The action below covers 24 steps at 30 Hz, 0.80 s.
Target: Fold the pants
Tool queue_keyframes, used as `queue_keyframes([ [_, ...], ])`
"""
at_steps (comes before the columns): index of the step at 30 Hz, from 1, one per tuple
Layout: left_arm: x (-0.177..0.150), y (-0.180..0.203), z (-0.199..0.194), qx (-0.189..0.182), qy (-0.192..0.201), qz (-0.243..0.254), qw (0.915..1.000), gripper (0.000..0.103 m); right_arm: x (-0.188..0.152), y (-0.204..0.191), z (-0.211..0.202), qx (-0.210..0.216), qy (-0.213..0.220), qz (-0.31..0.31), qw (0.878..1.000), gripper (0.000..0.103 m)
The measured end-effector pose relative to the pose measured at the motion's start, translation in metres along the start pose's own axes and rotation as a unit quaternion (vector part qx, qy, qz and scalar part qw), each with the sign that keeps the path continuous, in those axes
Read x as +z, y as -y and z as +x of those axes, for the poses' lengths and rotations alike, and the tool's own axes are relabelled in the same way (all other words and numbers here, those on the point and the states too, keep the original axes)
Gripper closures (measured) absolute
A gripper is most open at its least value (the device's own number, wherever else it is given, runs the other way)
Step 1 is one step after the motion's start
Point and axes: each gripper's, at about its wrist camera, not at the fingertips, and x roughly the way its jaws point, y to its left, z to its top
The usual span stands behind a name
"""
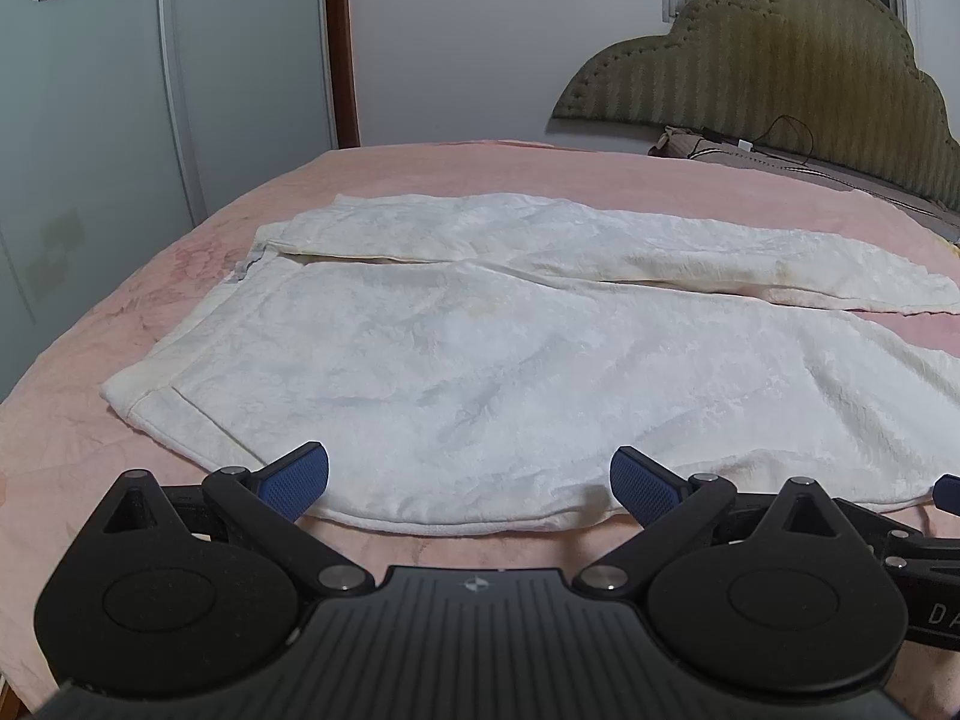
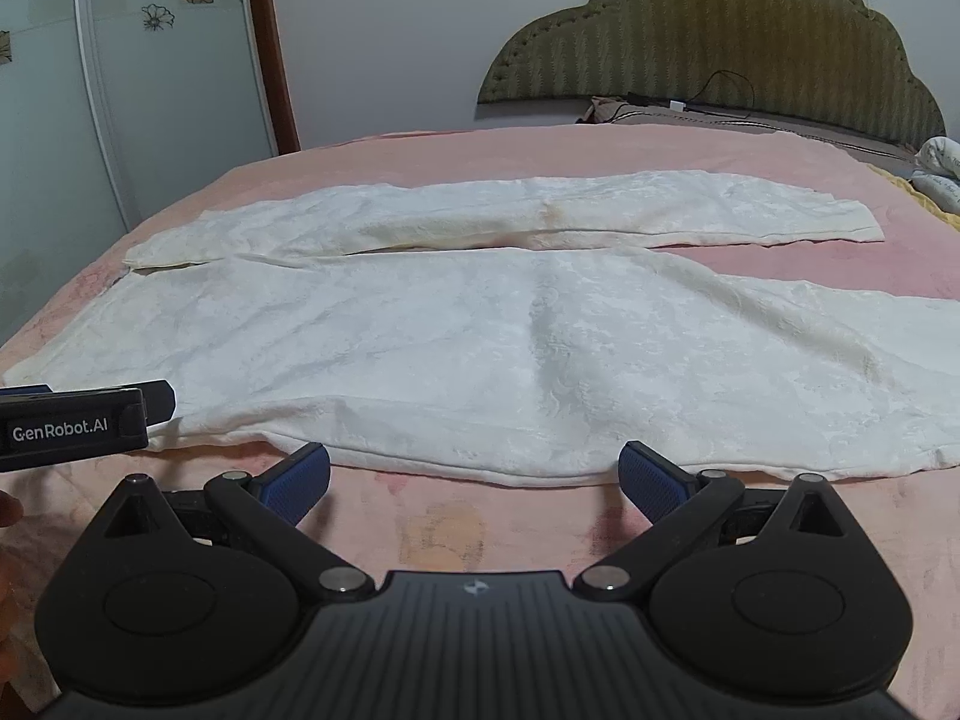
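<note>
White fleecy pants lie flat on the pink bed, waistband at the left, both legs stretching right, with a narrow gap between them. My left gripper is open, its blue fingertips spread over the near hem by the waist end. In the right wrist view the pants run across the frame, and my right gripper is open just short of the near leg's edge. The left gripper shows at that view's left edge, over the cloth. Nothing is held.
The pink bedspread covers the bed and drops off at the left toward a wardrobe with flower decals. An olive headboard stands at the back right, with cables and pillows beside it.
</note>
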Motion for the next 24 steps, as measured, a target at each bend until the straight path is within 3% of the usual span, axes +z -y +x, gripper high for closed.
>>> queue_keyframes([
  [24, -0.0006, -0.0016, 0.0004, 0.004, 0.002, -0.002, 1.0000, 0.001, -0.0024, -0.0029, 0.0039, -0.010, -0.011, -0.011, 1.000, 0.000],
])
